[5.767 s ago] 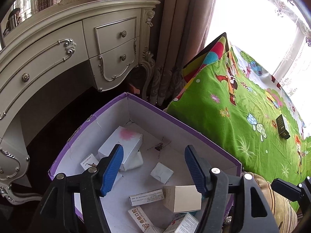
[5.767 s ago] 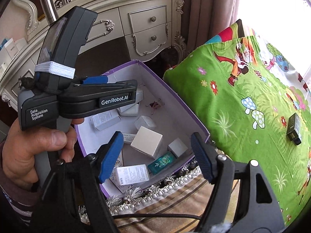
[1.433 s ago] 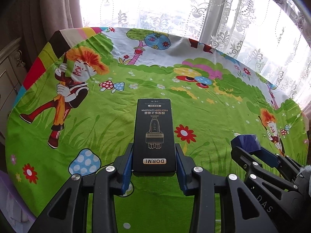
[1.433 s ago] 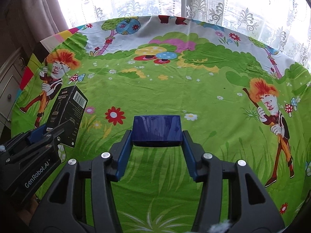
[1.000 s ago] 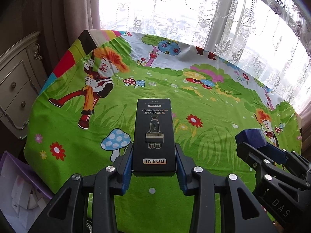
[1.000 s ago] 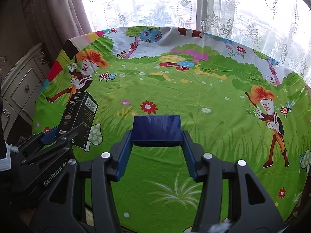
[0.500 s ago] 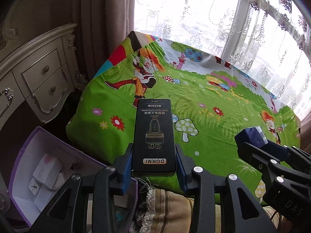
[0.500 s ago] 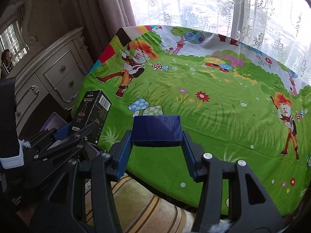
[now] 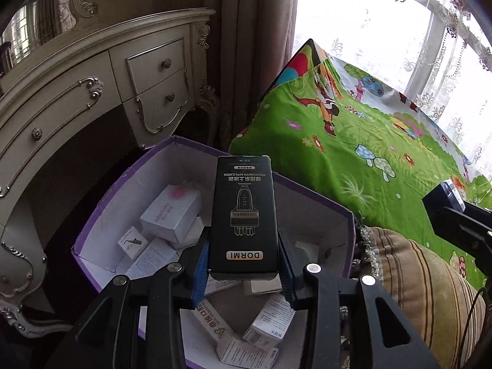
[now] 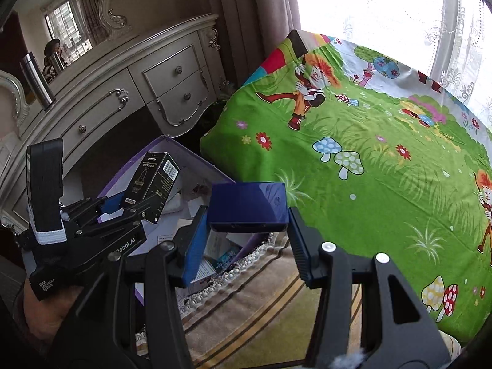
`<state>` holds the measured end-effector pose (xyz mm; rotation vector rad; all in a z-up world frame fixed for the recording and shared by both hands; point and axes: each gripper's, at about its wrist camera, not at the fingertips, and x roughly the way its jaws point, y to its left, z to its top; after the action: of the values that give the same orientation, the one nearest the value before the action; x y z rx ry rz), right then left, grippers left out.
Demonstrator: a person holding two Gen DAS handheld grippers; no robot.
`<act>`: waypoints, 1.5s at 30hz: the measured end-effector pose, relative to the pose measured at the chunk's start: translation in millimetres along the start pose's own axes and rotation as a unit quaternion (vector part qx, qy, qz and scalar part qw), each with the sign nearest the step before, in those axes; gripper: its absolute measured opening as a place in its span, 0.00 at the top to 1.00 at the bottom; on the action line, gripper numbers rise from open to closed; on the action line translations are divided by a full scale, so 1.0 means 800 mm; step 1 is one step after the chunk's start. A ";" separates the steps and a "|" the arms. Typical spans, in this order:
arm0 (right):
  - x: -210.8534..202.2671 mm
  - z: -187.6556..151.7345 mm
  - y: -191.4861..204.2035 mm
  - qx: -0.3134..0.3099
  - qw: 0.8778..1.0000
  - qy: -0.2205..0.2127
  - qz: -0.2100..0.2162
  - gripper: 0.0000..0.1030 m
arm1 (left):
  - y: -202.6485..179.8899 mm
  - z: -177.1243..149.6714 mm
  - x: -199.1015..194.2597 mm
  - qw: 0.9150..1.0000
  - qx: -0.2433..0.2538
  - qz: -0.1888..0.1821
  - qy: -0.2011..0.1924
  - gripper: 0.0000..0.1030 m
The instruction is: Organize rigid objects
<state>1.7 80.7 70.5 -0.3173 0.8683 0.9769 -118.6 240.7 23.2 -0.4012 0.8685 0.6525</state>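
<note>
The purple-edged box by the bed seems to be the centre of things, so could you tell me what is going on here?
A person is tidying small cartons into the purple-edged box. The left hand-held gripper is clamped on a black DORMI carton held above the box, which already contains several white cartons. The right hand-held gripper grips a blue box near the edge of the bed with the green cartoon sheet. Neither item has been put in.
</note>
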 end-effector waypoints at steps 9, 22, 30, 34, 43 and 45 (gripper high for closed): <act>0.024 -0.029 0.081 -0.070 0.997 0.025 0.025 0.47 | 0.056 -0.041 0.006 0.999 -0.032 0.031 0.024 0.61; 0.036 -0.037 0.101 -0.098 0.994 0.035 0.017 0.31 | 0.059 -0.046 0.001 0.997 -0.028 0.061 0.026 0.32; 0.006 -0.051 0.071 -0.072 0.997 0.017 -0.002 0.26 | 0.042 -0.058 -0.028 0.996 -0.022 0.077 0.035 0.16; -0.012 -0.061 0.056 -0.060 0.998 0.001 -0.011 0.24 | 0.033 -0.062 -0.042 0.996 -0.026 0.071 0.039 0.16; -0.019 -0.070 0.043 -0.041 0.999 -0.007 -0.015 0.23 | 0.012 -0.062 -0.049 0.998 -0.010 0.061 0.032 0.16; -0.019 -0.071 0.046 -0.046 0.999 -0.007 -0.015 0.23 | 0.011 -0.063 -0.047 0.997 -0.007 0.064 0.034 0.16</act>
<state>-60.8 58.7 51.0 -0.4003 0.8052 0.9923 -171.0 204.8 22.9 -0.3849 0.9599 0.7674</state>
